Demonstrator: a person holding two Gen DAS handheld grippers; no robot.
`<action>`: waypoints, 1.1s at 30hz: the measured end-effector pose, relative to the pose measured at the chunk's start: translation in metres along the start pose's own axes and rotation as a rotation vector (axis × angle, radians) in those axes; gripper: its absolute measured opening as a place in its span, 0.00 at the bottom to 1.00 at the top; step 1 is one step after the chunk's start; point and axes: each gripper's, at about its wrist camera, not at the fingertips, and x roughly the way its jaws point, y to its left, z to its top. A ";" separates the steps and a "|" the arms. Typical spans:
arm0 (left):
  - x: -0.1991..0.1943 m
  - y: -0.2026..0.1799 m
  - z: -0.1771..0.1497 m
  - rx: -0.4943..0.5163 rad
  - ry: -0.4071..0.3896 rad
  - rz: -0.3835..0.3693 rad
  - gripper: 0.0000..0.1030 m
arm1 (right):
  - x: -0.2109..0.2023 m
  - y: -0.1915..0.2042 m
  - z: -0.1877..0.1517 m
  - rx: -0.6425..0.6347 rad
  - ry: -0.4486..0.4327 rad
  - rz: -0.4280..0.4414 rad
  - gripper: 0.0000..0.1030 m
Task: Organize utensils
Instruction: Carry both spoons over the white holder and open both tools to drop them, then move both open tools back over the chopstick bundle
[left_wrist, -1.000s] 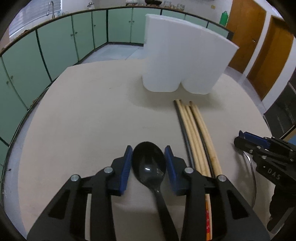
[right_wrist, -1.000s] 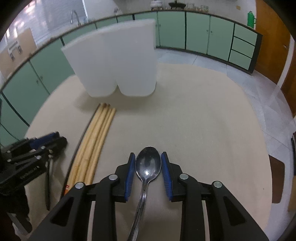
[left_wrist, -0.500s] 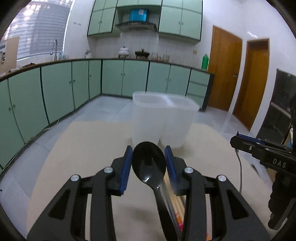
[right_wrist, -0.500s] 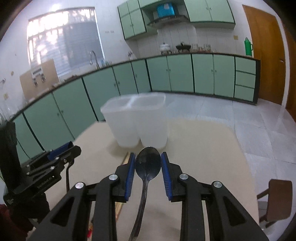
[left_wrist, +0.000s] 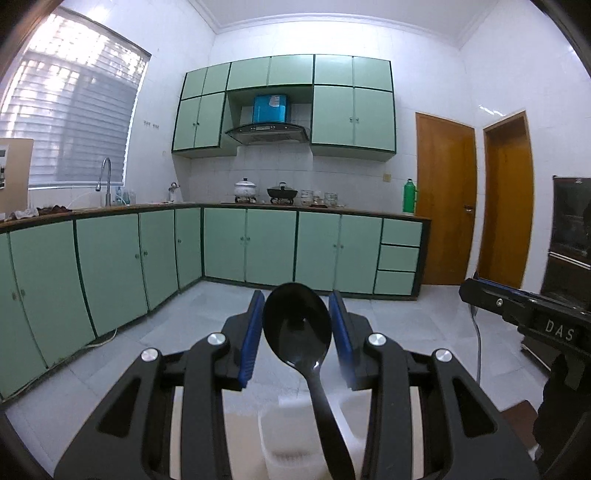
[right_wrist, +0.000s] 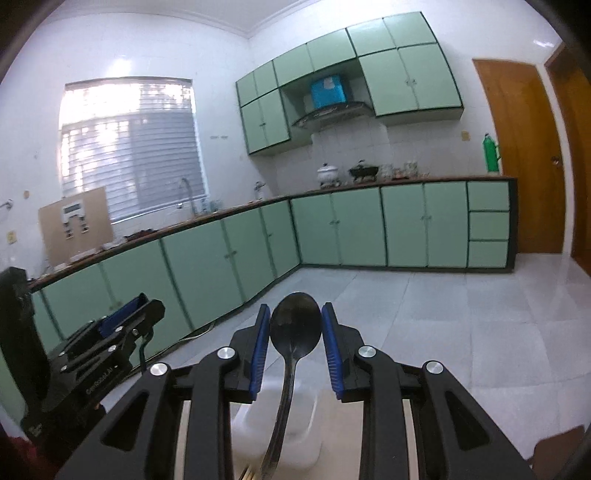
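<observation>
Spoons aloft, one in each gripper — carry step toward the holder.

In my left gripper (left_wrist: 296, 334) the blue pads sit part-closed against a glossy black plastic spoon (left_wrist: 297, 325), bowl forward, thin handle trailing back between the fingers; my right gripper (right_wrist: 295, 341) is narrowed the same way on a dull metal spoon (right_wrist: 295, 326). Just below both sits the white translucent holder (left_wrist: 291, 435), smooth-walled with rounded twin compartments. Beyond are pale floor tiles, then green cabinet fronts (left_wrist: 269, 247). Next, I judge, each spoon must tip handle-down over a compartment — carefully, since that light plastic could topple.
</observation>
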 end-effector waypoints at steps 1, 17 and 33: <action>0.014 0.001 0.001 -0.002 0.007 0.007 0.33 | 0.013 -0.001 0.003 0.003 0.002 -0.011 0.27; 0.063 0.024 -0.048 -0.061 0.131 0.012 0.41 | 0.091 -0.010 -0.040 0.001 0.133 -0.060 0.33; -0.103 0.037 -0.143 -0.015 0.423 0.001 0.71 | -0.057 -0.002 -0.154 0.068 0.315 -0.130 0.77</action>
